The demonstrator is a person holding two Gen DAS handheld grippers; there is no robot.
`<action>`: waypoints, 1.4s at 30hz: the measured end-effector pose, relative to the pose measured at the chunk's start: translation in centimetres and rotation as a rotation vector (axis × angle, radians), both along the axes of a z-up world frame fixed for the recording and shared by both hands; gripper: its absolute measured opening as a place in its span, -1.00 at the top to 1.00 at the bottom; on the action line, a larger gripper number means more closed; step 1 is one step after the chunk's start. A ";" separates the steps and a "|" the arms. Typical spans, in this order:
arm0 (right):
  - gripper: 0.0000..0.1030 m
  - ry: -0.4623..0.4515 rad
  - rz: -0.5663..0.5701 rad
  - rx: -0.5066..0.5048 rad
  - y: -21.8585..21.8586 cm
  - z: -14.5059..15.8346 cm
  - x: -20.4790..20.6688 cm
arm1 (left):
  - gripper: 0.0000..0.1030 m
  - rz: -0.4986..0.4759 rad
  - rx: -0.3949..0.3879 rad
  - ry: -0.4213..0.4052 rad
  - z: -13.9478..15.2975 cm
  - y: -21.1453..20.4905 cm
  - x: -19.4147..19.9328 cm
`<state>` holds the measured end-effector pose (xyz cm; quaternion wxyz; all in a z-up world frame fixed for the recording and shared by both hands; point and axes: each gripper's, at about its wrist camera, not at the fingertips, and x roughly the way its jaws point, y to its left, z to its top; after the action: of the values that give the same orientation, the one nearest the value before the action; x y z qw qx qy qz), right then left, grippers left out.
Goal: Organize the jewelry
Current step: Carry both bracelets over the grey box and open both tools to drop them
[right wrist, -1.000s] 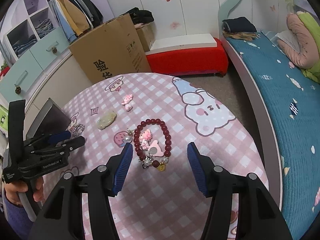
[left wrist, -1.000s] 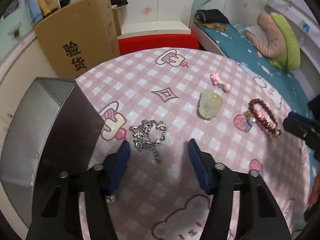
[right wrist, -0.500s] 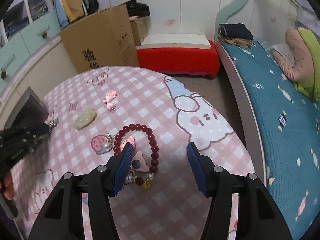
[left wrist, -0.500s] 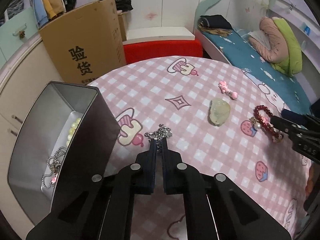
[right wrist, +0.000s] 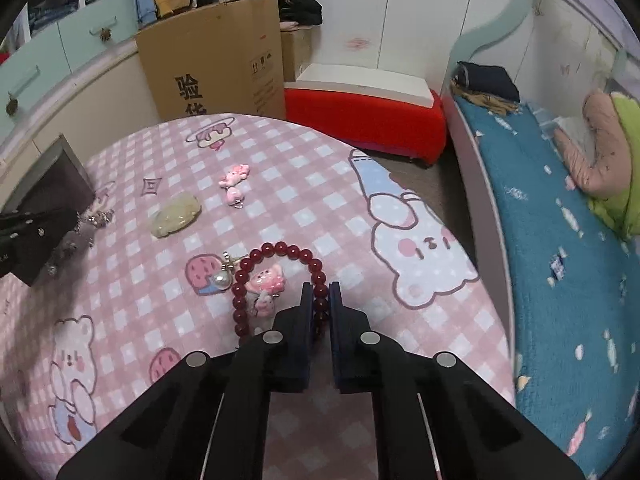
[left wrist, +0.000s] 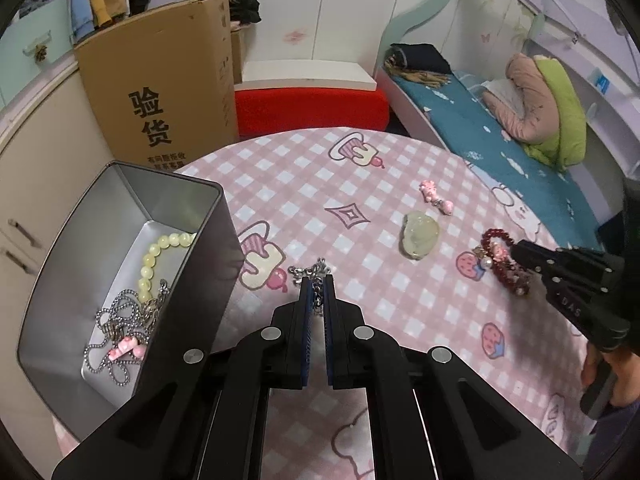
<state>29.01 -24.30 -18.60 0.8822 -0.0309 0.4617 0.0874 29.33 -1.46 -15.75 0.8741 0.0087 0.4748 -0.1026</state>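
Note:
My left gripper (left wrist: 318,280) is shut on a silver chain (left wrist: 316,269), which bunches just past its tips over the pink checked table (left wrist: 360,184). To its left stands an open metal tin (left wrist: 120,280) holding a yellow bead bracelet (left wrist: 150,258) and ball chains. My right gripper (right wrist: 319,292) finishes closing; its pads press on the right side of a red bead bracelet (right wrist: 280,247) with a pink charm. In the left wrist view the right gripper (left wrist: 520,249) sits at that red bead bracelet (left wrist: 494,236).
A pale green pendant (left wrist: 420,236) and a small pink charm (left wrist: 434,196) lie between the two grippers. Beyond the table stand a cardboard box (left wrist: 168,80) and a red bench (left wrist: 312,108). A bed (right wrist: 560,240) runs along the right. A hand (left wrist: 608,376) holds the right tool.
Both grippers went from open to shut, the left on the silver chain first, then the right on the red bracelet. The left one has since drawn back and up, showing more of the tin.

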 end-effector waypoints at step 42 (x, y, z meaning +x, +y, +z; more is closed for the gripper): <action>0.86 -0.224 0.210 0.127 12.1 16.2 -3.9 | 0.89 -0.094 -0.053 -0.273 16.7 4.9 -5.7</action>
<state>25.07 -12.25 -2.36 0.9143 -0.0327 0.3484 0.2040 23.60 3.39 0.93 0.9246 0.0218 0.3478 -0.1539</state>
